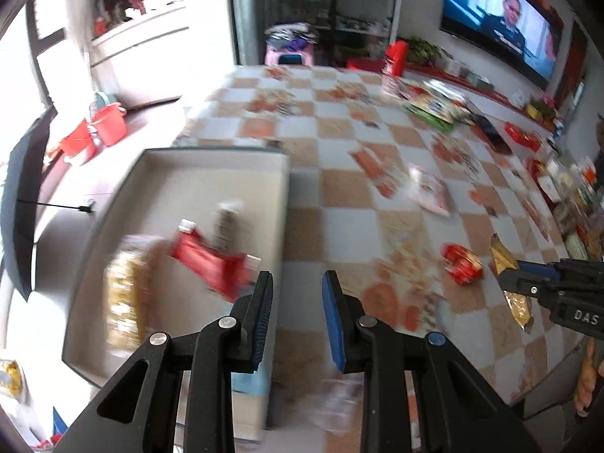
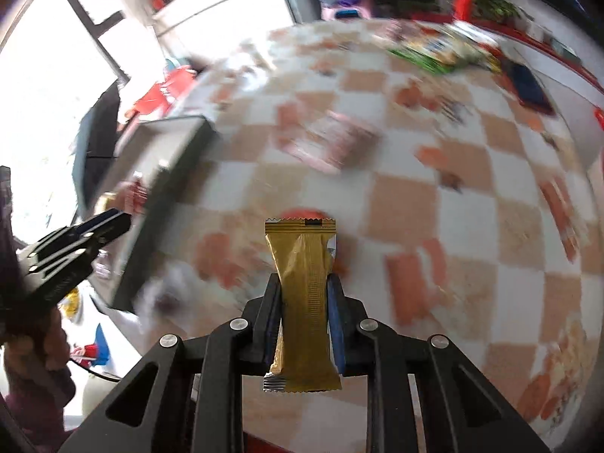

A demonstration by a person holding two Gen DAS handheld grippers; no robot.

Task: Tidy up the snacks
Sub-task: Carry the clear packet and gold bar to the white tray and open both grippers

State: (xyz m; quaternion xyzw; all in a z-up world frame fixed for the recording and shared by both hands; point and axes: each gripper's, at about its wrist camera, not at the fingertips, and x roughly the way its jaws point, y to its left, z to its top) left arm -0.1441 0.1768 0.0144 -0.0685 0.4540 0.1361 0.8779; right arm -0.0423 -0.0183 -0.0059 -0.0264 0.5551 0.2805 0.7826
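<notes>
Right tongs (image 2: 304, 294) clamped on a gold foil snack bar wrapper (image 2: 304, 294), pads pressing both its sides; bar held lengthwise along the fingers, off the checkered orange-and-white tablecloth on the table (image 2: 434, 196).

Left tongs (image 1: 297, 294) nearly together, nothing between the blue pads, hanging above the right-hand wall of a shallow white cardboard box (image 1: 211, 188).

Inside the box: a red snack packet (image 1: 211, 260), a yellow patterned packet (image 1: 126, 294) and a brownish one (blurred).

A small red wrapped snack (image 1: 462, 262) lies on the cloth near the right tongs.
</notes>
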